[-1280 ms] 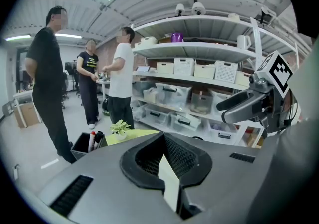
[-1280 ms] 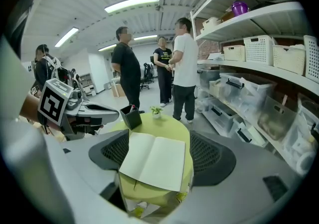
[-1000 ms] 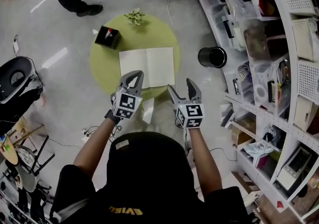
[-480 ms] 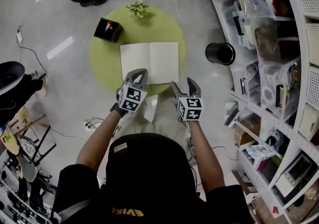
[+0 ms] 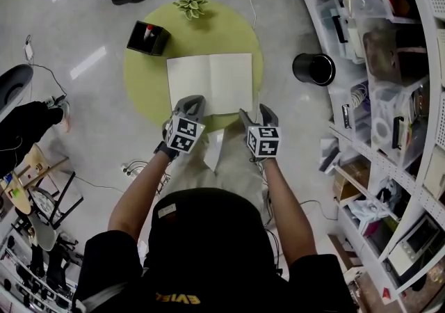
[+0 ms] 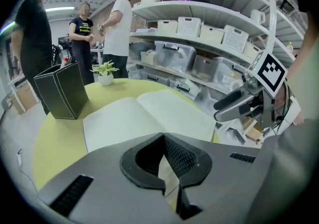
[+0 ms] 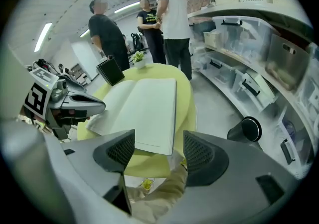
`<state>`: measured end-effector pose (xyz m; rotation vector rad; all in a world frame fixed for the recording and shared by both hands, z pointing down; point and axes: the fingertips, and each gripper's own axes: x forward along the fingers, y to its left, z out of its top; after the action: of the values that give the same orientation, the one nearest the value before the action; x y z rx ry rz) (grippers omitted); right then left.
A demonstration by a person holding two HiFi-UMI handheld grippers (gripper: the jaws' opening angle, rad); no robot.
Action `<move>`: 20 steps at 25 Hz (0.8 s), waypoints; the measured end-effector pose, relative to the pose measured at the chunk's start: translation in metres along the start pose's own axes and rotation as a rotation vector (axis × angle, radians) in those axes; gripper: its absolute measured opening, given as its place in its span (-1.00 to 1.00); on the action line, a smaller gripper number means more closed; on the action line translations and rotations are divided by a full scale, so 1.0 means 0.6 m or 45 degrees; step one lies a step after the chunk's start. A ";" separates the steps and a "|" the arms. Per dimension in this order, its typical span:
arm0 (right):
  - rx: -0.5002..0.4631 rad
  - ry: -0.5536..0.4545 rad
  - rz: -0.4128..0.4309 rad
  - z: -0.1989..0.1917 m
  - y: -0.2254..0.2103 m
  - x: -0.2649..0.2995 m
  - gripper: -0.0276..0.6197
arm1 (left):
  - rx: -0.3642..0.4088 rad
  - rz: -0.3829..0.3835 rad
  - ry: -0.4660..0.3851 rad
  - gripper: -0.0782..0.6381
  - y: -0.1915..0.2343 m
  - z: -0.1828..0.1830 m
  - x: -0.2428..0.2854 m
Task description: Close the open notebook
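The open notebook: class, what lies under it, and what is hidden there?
The notebook lies flat on a round green table, which shows around it. The tabletop directly beneath the pages is covered, so anything there cannot be seen.

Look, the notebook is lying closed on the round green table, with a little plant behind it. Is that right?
Not quite. The notebook is open, its two pages spread flat, as the head view shows. The rest holds: it lies on the round green table, with a little plant behind it at the far edge.
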<state>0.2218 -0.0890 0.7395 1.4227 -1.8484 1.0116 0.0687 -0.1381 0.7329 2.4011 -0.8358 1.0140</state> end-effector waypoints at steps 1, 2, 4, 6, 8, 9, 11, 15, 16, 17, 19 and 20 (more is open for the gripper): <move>0.018 0.006 0.002 -0.004 -0.002 0.004 0.01 | -0.007 0.004 0.016 -0.73 0.002 -0.007 0.002; 0.033 0.011 0.005 -0.008 -0.004 0.008 0.00 | -0.016 0.007 0.033 -0.73 0.004 -0.014 0.003; 0.046 0.024 0.007 -0.013 -0.007 0.018 -0.01 | -0.038 0.008 0.055 -0.73 0.008 -0.023 0.005; 0.046 0.039 0.001 -0.016 -0.010 0.028 -0.02 | -0.059 0.006 0.069 -0.73 0.012 -0.032 0.010; 0.045 0.061 -0.005 -0.021 -0.014 0.038 -0.03 | -0.081 0.005 0.088 -0.73 0.018 -0.039 0.015; 0.045 0.071 -0.005 -0.024 -0.016 0.042 -0.03 | -0.093 0.004 0.099 -0.73 0.020 -0.041 0.016; 0.040 0.090 0.003 -0.027 -0.020 0.046 -0.02 | -0.124 -0.003 0.115 -0.73 0.020 -0.045 0.022; -0.010 0.122 0.024 -0.026 -0.022 0.053 -0.03 | -0.138 -0.007 0.112 -0.73 0.020 -0.044 0.030; -0.013 0.128 0.033 -0.027 -0.021 0.054 -0.04 | -0.142 -0.005 0.106 -0.73 0.020 -0.044 0.030; -0.011 0.133 0.043 -0.028 -0.021 0.054 -0.05 | -0.146 -0.003 0.100 -0.73 0.019 -0.044 0.030; -0.009 0.138 0.063 -0.028 -0.018 0.055 -0.09 | -0.156 0.001 0.093 -0.73 0.019 -0.045 0.030; -0.014 0.140 0.070 -0.027 -0.017 0.055 -0.10 | -0.162 0.002 0.094 -0.73 0.019 -0.046 0.030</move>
<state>0.2232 -0.0939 0.7772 1.2902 -1.8192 1.0832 0.0577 -0.1377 0.7658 2.2436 -0.8496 1.0125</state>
